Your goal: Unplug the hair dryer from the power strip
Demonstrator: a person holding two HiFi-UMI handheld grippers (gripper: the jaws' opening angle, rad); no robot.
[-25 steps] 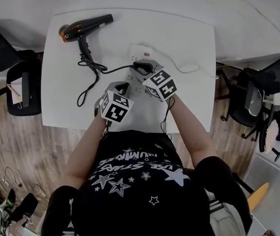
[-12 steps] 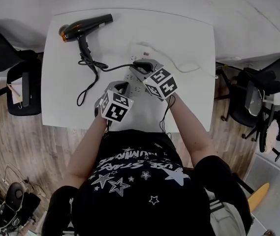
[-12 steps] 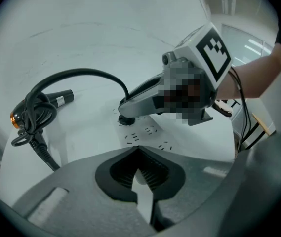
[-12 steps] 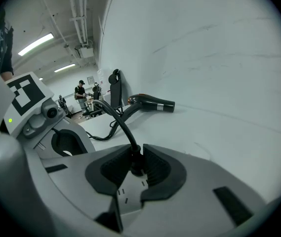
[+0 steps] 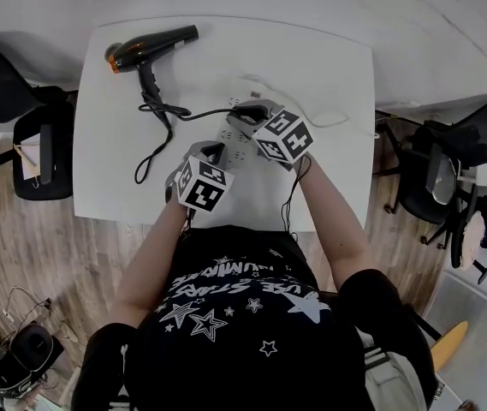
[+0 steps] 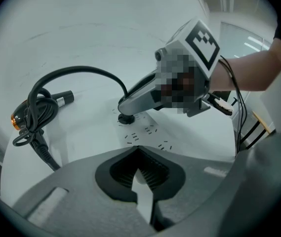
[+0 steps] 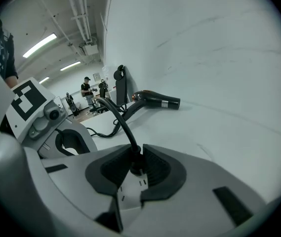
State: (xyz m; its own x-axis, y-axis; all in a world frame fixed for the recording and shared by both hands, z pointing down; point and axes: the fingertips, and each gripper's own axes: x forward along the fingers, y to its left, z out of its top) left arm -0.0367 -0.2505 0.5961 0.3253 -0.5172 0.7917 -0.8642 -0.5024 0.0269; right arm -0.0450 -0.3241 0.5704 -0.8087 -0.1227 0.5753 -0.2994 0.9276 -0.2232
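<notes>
My right gripper (image 7: 138,153) has just been closing on the upright plug (image 7: 137,168) in the power strip (image 6: 145,135), my left gripper (image 6: 139,150) has its jaws together, and the hair dryer (image 5: 153,43) lies crosswise on the table, nozzle pointing right.

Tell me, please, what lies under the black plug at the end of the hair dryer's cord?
The white power strip: the plug stands in one of its sockets. The prongs and that socket's slots cannot be seen, covered by the plug's body.

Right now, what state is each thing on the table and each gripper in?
Plug: still seated in the power strip.
Hair dryer: lying on its side, untouched.
Cord: loosely looped on the table.
Right gripper: fingers have just closed onto the plug.
Left gripper: fingers together, nothing held.
</notes>
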